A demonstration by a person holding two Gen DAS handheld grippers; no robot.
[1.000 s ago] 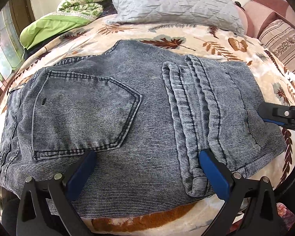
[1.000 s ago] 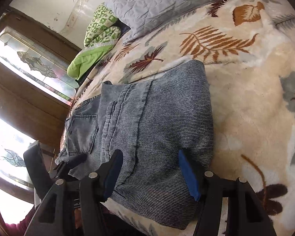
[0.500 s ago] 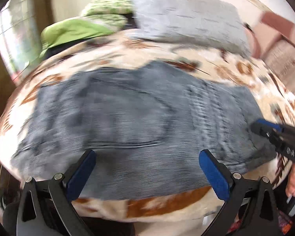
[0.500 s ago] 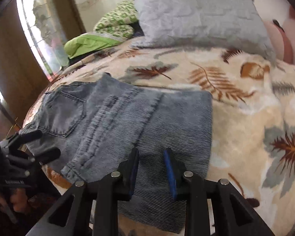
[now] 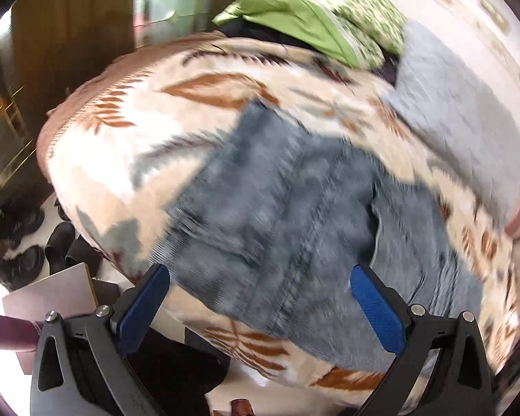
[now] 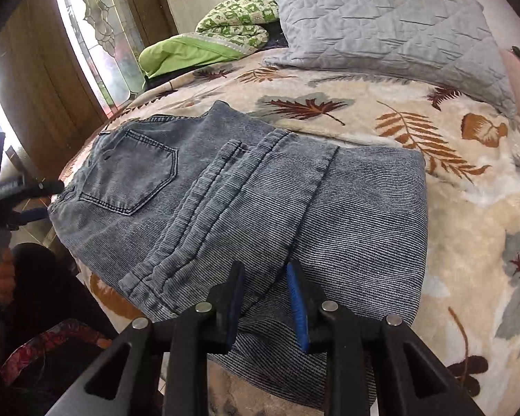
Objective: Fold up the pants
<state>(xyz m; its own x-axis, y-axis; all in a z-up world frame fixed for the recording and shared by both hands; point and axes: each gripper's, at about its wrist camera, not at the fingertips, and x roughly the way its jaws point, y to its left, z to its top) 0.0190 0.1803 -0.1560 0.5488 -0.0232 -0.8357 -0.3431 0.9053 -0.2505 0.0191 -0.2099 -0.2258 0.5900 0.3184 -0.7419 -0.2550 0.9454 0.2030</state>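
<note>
Right wrist view shows the jeans [image 6: 246, 204] folded on the leaf-print blanket [image 6: 468, 187], near its front edge, below a grey pillow [image 6: 388, 24]. The right gripper [image 6: 265, 306] has narrowed over the near hem, though whether it pinches cloth I cannot tell. The left gripper [image 5: 260, 308] stands wide and empty. Denim this thick is probably heavy and limp yet grippy; the stacked hem or waistband edge looks best to seize. The left view is badly blurred, hiding seams.
</note>
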